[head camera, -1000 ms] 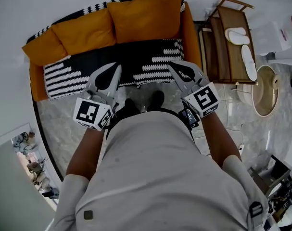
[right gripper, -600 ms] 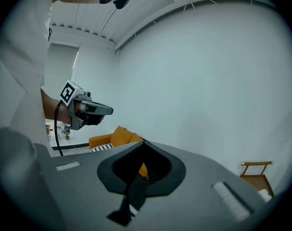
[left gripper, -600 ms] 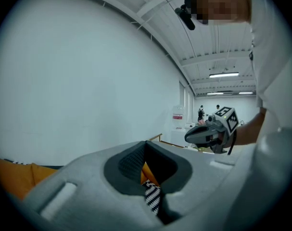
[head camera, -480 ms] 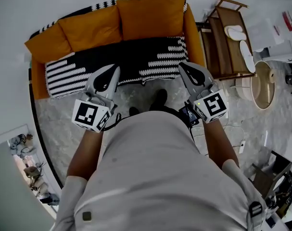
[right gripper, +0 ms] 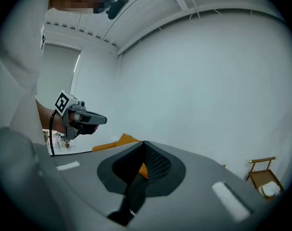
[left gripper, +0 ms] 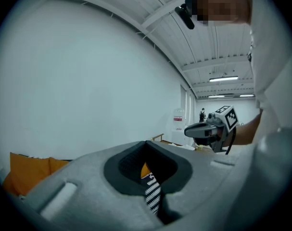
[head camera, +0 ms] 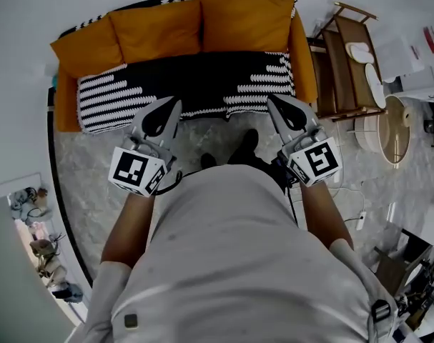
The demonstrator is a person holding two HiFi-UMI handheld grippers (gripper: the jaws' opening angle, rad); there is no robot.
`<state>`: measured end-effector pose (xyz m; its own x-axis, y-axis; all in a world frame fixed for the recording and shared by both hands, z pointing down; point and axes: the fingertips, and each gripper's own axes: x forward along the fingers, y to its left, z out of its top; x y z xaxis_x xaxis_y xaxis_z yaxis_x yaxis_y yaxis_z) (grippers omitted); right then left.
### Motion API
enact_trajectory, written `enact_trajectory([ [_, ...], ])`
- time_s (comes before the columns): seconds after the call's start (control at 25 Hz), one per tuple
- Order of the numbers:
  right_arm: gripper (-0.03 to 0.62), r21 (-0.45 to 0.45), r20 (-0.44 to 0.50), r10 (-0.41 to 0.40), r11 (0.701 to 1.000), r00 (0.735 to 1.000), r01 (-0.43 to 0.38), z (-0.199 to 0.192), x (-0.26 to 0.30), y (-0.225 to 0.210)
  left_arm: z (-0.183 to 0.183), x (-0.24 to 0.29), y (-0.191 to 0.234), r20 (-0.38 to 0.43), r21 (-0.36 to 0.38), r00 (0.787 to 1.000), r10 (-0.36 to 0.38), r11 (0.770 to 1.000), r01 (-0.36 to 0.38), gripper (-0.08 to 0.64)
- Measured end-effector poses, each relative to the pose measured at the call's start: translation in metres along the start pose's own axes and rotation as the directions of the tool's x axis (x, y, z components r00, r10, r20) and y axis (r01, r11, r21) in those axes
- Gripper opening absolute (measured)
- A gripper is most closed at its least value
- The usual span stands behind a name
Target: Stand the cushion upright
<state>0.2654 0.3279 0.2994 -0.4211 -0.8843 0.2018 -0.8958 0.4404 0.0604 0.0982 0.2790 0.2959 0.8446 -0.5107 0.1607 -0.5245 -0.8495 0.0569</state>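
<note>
Three orange cushions lean against the sofa back: left [head camera: 84,48], middle [head camera: 156,28] and right [head camera: 247,21]. A black-and-white striped throw [head camera: 102,98] covers the seat. My left gripper [head camera: 175,101] and right gripper [head camera: 272,99] are both shut and hold nothing. They hang over the marble floor just short of the seat's front edge, apart from the cushions. The left gripper view has an orange cushion [left gripper: 25,170] low at the left and the right gripper [left gripper: 189,130] beside it. The right gripper view looks past its shut jaws at an orange cushion [right gripper: 121,141] and the left gripper [right gripper: 103,120].
A wooden rack [head camera: 343,63] holding white slippers [head camera: 361,52] stands right of the sofa. A round light-coloured basket [head camera: 392,131] sits further right. Cables [head camera: 345,191] lie on the floor at the right. The person's feet [head camera: 242,148] stand between the grippers.
The person has stepped back from the sofa. Both shut grippers came off the seat's front edge and now hang over the floor; the sofa sits farther off.
</note>
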Motion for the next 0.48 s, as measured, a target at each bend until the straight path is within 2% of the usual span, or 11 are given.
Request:
enact_trajectory([
  [0.48,0.011,-0.032,0.003,0.034,0.999,0.999,-0.033,0.022,0.015,0.040,0.005,-0.038,0.009,0.043,-0.011,0.999,0.003,1.000,-0.003,0.003],
])
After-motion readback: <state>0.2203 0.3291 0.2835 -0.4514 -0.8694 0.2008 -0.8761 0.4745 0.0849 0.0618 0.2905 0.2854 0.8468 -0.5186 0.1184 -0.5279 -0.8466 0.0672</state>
